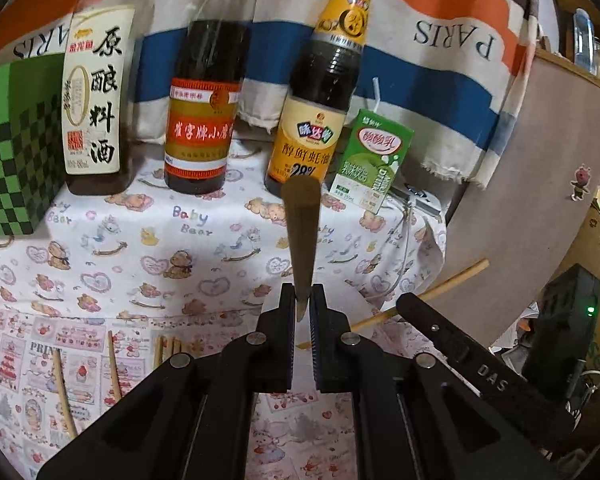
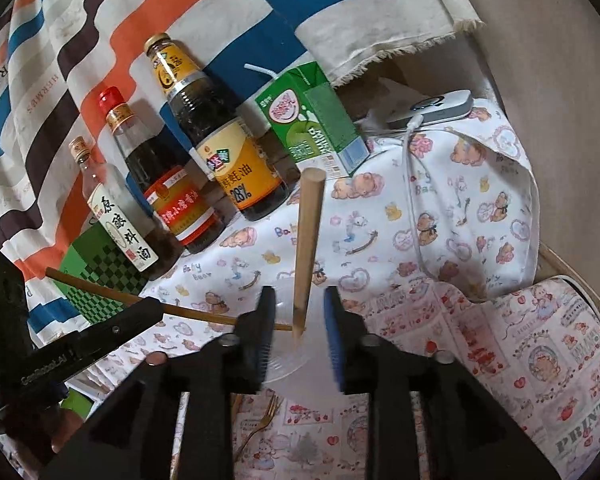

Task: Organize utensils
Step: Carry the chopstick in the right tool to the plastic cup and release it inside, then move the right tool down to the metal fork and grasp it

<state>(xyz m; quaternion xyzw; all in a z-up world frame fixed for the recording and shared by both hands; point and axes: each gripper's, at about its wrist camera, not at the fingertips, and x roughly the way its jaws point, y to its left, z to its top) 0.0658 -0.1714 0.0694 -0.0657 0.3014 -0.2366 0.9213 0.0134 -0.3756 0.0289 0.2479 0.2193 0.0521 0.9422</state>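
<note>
My left gripper (image 1: 303, 304) is shut on a wooden chopstick (image 1: 301, 236) that points forward toward the bottles. My right gripper (image 2: 300, 308) is open; a chopstick (image 2: 307, 248) stands between its jaws, its tip inside a clear plastic cup (image 2: 284, 360). Its fingers (image 2: 260, 336) do not touch it. The left gripper's arm (image 2: 84, 344) holds a chopstick (image 2: 100, 292) at the left of the right wrist view. In the left wrist view the right gripper's arm (image 1: 472, 364) shows with a chopstick (image 1: 452, 284) beside it. Several chopsticks (image 1: 114, 364) lie on the cloth. A gold fork (image 2: 262, 420) lies near the cup.
Three sauce bottles (image 1: 204, 120) and a green milk carton (image 1: 374, 160) stand at the back of the cloth-covered table (image 1: 160, 256). A green checkered box (image 1: 16, 152) is at the left. A grey device with a cable (image 2: 432, 114) lies at the back right.
</note>
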